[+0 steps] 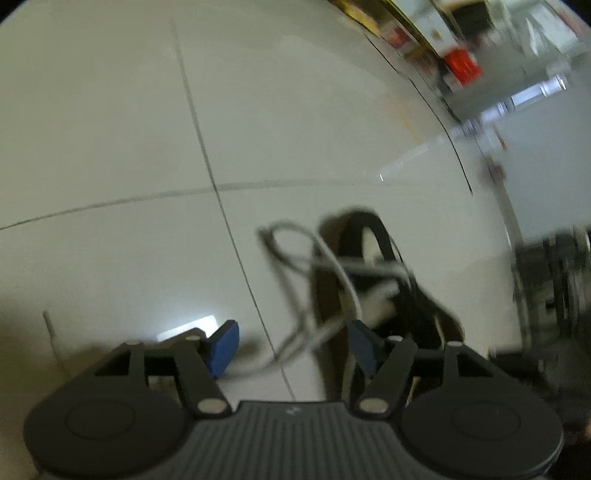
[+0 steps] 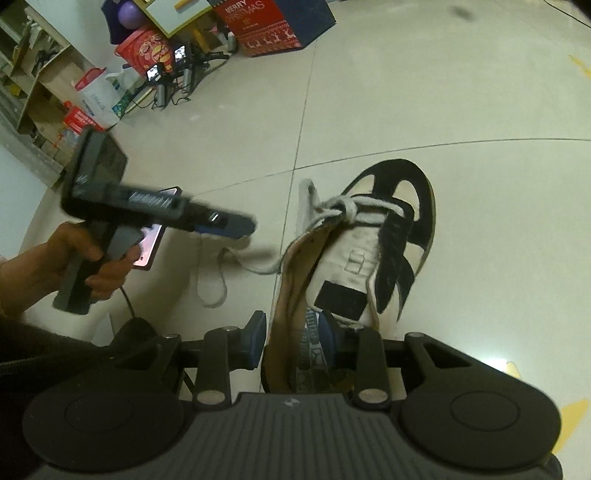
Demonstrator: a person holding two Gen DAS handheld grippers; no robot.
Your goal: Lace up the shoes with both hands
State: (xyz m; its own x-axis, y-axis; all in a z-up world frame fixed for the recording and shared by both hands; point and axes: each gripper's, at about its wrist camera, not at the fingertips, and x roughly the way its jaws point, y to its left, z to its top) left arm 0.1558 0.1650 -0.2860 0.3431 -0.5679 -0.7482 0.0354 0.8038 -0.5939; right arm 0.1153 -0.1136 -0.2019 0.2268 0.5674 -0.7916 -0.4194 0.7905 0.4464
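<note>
A black-and-white sneaker (image 2: 384,236) lies on the tiled floor, toe away from me, its white lace (image 2: 332,208) knotted near the top eyelets with loose loops trailing left. My right gripper (image 2: 291,339) is open, its jaws straddling the shoe's heel collar. My left gripper (image 1: 291,345) is open and empty, blurred, with the lace loops (image 1: 295,258) and the shoe (image 1: 373,280) just ahead of its fingers. It also shows in the right wrist view (image 2: 236,223), held by a hand left of the shoe, above the floor.
Boxes, a red Christmas box (image 2: 258,26), bags and cables crowd the far left by shelving (image 2: 29,85). A dark wheeled object (image 1: 561,277) stands right of the shoe. The floor is pale tile (image 2: 443,92).
</note>
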